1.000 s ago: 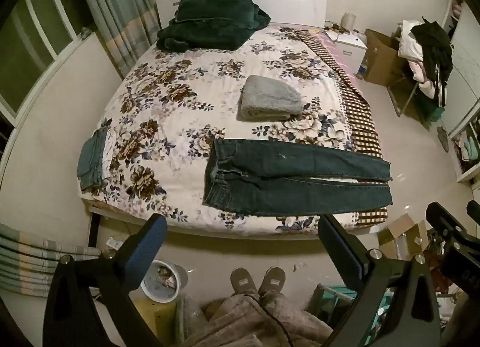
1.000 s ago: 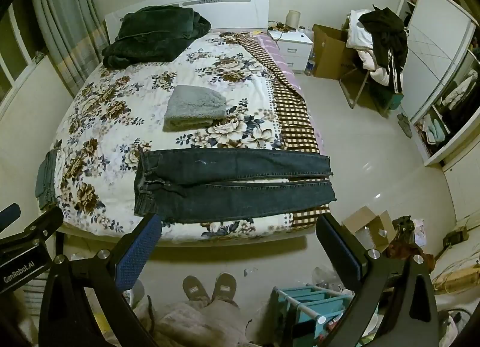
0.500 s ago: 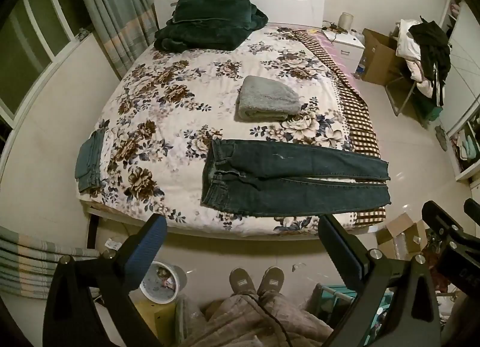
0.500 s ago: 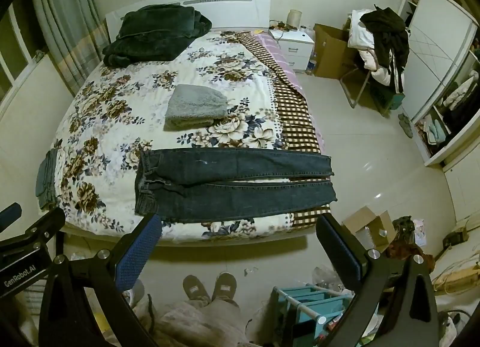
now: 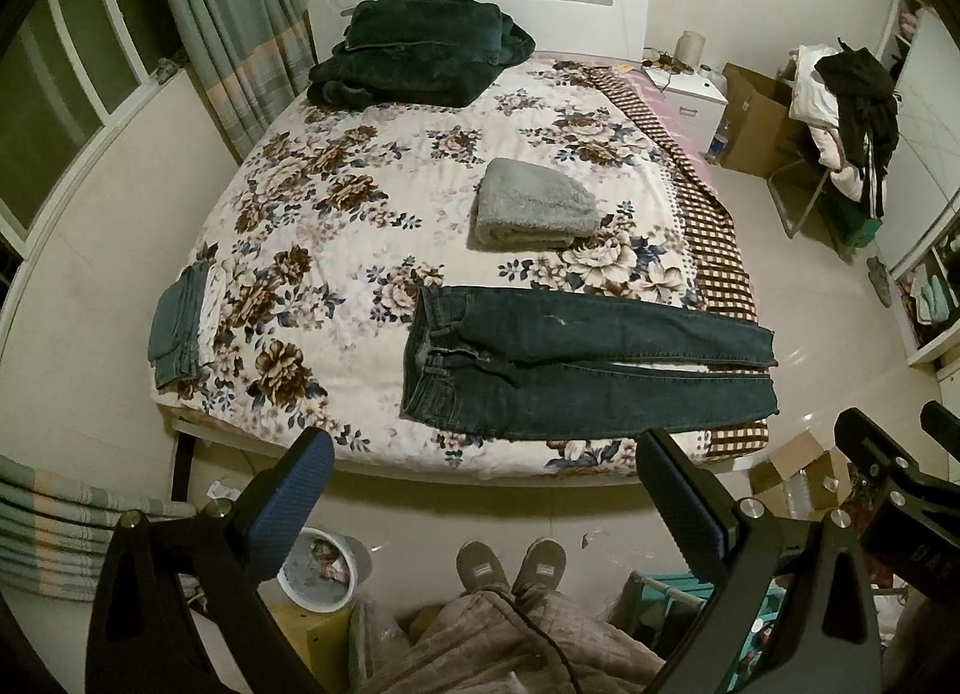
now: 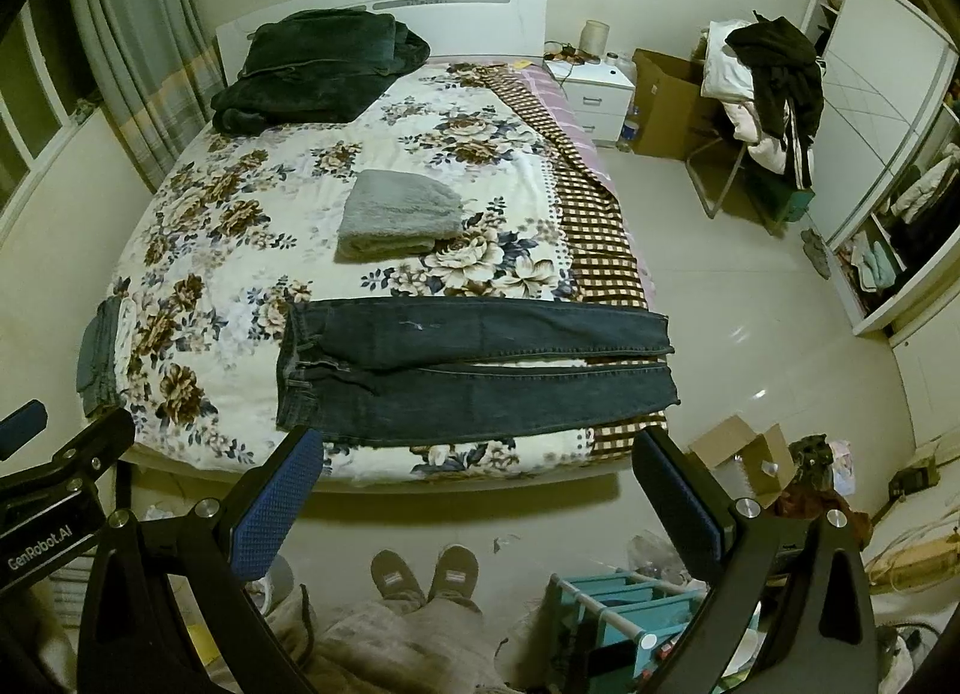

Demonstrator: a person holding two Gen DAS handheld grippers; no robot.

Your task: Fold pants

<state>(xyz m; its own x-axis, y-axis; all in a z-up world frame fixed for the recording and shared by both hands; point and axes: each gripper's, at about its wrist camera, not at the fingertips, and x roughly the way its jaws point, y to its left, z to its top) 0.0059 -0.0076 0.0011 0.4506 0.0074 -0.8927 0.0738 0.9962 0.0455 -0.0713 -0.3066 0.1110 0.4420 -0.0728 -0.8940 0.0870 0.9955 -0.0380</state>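
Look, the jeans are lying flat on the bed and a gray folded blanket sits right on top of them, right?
Not quite. The gray folded blanket sits apart from the jeans, farther up the bed with flowered cover showing between them. The jeans do lie flat. The left wrist view shows it.

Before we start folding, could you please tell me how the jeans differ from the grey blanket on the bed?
The jeans lie spread flat with both legs stretched out; the grey blanket is already folded into a compact bundle. The jeans are dark blue denim, the blanket pale and fluffy. The jeans lie near the foot edge, the blanket mid-bed. Both rest untouched on the floral bedspread.
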